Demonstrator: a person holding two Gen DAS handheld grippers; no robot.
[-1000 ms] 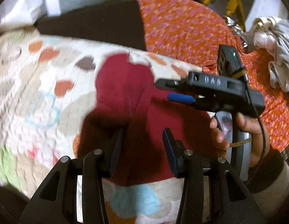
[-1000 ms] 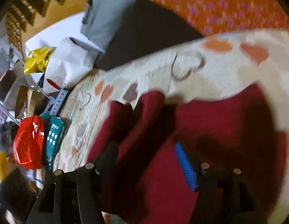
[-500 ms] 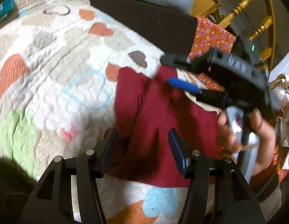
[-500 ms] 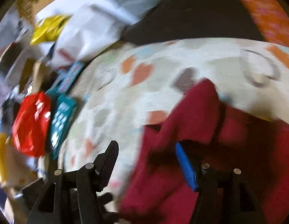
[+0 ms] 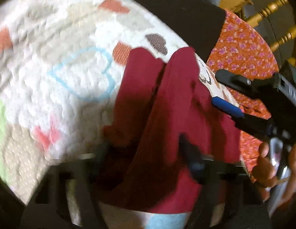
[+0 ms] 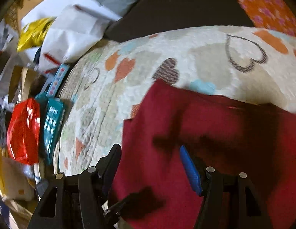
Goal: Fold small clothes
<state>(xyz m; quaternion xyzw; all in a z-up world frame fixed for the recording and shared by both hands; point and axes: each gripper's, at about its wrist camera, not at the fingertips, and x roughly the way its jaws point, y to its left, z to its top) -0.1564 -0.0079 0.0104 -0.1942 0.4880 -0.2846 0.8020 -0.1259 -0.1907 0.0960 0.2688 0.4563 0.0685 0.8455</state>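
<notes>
A heart-print quilt (image 5: 67, 80) fills the view. At its centre, toward five o'clock, lies a dark red garment (image 5: 167, 114), partly folded and bunched. Left gripper (image 5: 144, 150), blurred, has been closing around cloth; right gripper (image 6: 149, 162) gapes, empty.

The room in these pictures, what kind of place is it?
Probably a bedroom in a lived-in home. A heart-patterned quilt covers a bed-like surface where the maroon garment lies, a turned wooden post stands behind, and bags and packets crowd one side.
</notes>
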